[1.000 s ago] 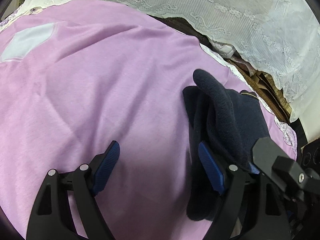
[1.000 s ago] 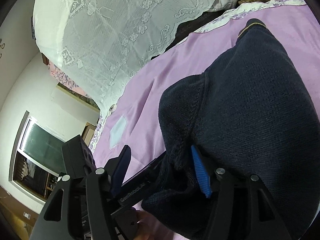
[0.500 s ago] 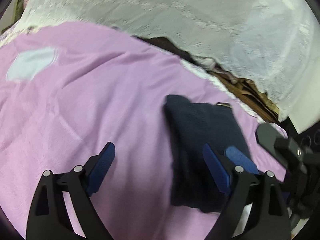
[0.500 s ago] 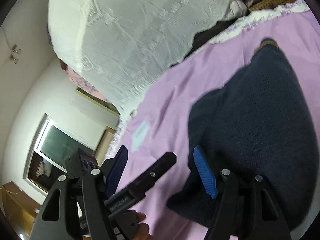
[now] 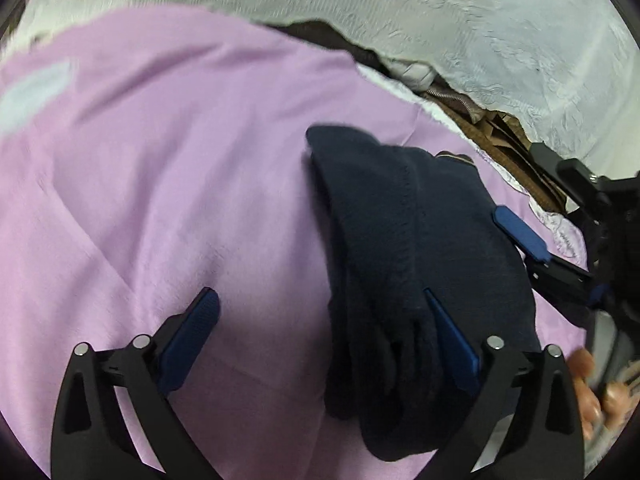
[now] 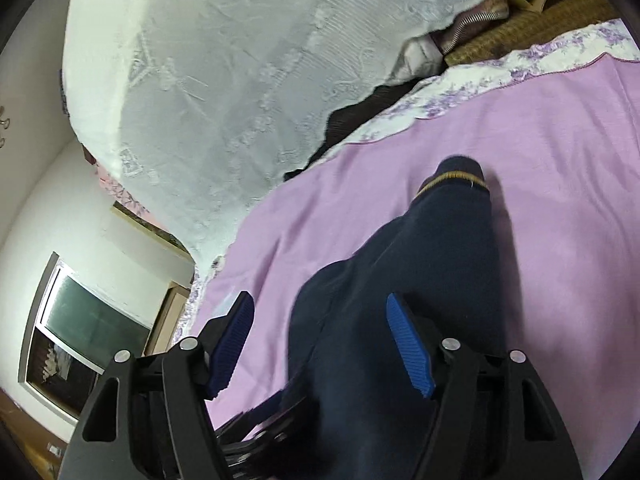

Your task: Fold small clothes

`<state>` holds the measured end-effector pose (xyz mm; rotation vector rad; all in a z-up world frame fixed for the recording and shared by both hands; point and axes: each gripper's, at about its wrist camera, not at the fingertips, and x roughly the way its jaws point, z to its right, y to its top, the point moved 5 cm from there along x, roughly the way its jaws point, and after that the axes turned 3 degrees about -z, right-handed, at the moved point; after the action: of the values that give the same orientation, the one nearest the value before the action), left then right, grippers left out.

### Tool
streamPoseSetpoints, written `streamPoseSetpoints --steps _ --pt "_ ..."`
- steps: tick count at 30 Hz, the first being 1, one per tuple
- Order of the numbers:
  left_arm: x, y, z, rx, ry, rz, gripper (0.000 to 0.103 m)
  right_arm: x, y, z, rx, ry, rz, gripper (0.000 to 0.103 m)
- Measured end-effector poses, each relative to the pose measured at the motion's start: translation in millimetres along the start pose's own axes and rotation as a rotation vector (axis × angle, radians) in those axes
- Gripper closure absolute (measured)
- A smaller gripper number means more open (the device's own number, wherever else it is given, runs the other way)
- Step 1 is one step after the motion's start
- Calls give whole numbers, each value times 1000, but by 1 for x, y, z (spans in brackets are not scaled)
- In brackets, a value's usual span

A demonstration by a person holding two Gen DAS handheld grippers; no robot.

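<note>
A dark navy knitted garment (image 5: 420,260) lies folded into a long strip on the pink sheet (image 5: 160,160). My left gripper (image 5: 320,340) hovers at its near end. Its jaws are opening wide, with the garment's edge beside the right pad (image 5: 452,344) and neither pad pressing on it. In the right wrist view the garment (image 6: 420,300) stretches away to a cuff with a tan stripe (image 6: 460,178). My right gripper (image 6: 320,346) sits over its near end, jaws apart and closing a little, gripping nothing. The right gripper (image 5: 520,232) also shows at the garment's right side.
A white lace cloth (image 5: 440,20) hangs along the far edge of the bed. Behind it lie a floral sheet border (image 6: 480,80) and a woven mat (image 6: 540,32). A pale patch (image 5: 36,84) marks the sheet's far left. A hand (image 5: 588,392) shows at the lower right.
The raised fold of the garment has dropped flat onto the sheet. My left jaws have spread wider. The right gripper has drawn back from the garment.
</note>
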<state>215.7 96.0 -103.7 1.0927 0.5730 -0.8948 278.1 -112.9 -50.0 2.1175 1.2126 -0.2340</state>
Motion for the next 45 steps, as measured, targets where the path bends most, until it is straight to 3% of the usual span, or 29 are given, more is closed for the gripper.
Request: streamPoseSetpoints --steps 2,4,6,8,11,12,13,14,15,17,23,25,27,30,33,35,38,41,45 --pt "7 -4 0 14 5 -12 4 6 0 8 -2 -10 -20 40" --pt "10 -8 7 56 54 1 4 8 0 15 -8 -29 -36 53" --pt "13 -10 11 87 98 10 4 10 -1 26 -16 -82 -39 84" --pt "14 -9 11 89 99 8 4 10 0 50 39 -92 -38 103" --pt "14 -7 11 89 95 7 4 7 -1 77 181 78 -41 103" --pt "14 -7 11 93 101 10 4 3 -3 76 174 80 -37 103" --pt "12 -7 11 93 101 14 4 -2 -5 68 133 49 -24 101" --pt "10 -7 11 91 95 17 4 -5 -6 62 104 31 -14 92" --pt "7 -6 11 85 84 24 4 -11 -8 53 70 15 1 67" --pt "-1 -4 12 78 57 43 5 -29 -14 28 -8 18 36 37" --pt "-32 1 25 119 30 147 5 -71 -52 -6 -246 -257 92 37" --pt "-29 1 23 115 45 135 5 -74 -65 0 -266 -337 81 37" --pt "-17 -2 16 97 78 88 5 -63 -85 18 -276 -431 0 37" --pt "8 -9 3 80 101 -21 4 -50 -94 40 -240 -452 -40 23" --pt "8 -10 7 116 144 -4 4 -51 -99 49 -230 -455 -38 19" --pt "8 -11 9 124 155 1 4 -52 -101 50 -234 -457 -34 19" --pt "2 -8 5 92 112 8 4 -58 -99 47 -223 -426 -6 19" --pt "-12 1 8 82 80 64 4 -73 -89 33 -230 -386 54 26" --pt "-21 13 12 84 78 110 4 -79 -70 13 -293 -396 115 35"
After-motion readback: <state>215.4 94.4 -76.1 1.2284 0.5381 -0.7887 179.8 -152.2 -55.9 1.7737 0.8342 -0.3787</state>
